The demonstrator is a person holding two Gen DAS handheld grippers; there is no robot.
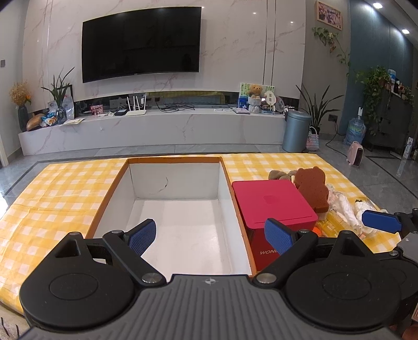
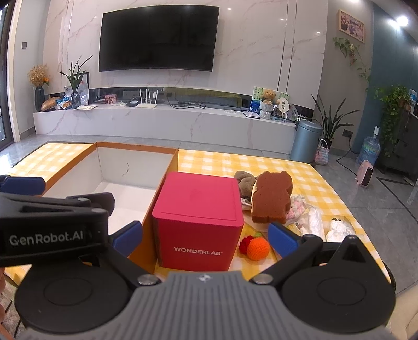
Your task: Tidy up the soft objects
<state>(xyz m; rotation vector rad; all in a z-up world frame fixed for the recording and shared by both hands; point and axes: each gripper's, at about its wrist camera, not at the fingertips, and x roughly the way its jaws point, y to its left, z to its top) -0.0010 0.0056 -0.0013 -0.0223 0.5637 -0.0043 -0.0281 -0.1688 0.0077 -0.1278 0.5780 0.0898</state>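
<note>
Both grippers, left gripper (image 1: 210, 236) and right gripper (image 2: 205, 236), spread apart, empty; we'd pinch the bear sponge (image 2: 273, 200) mid-body, then drop into tray (image 1: 130, 183).

A home living room, plainly; a big dark television (image 2: 158, 38) hangs on a marble-veined wall above a long low media ledge (image 2: 167, 119) strewn with a router (image 2: 146, 102), cables and a small teddy bear (image 2: 268, 96); potted plants (image 2: 392, 109) trail by a framed picture (image 2: 351, 25); a lidded bin (image 2: 305, 141) stands on the grey tiled floor; a yellow checked cloth (image 2: 261, 162) covers the table.
</note>
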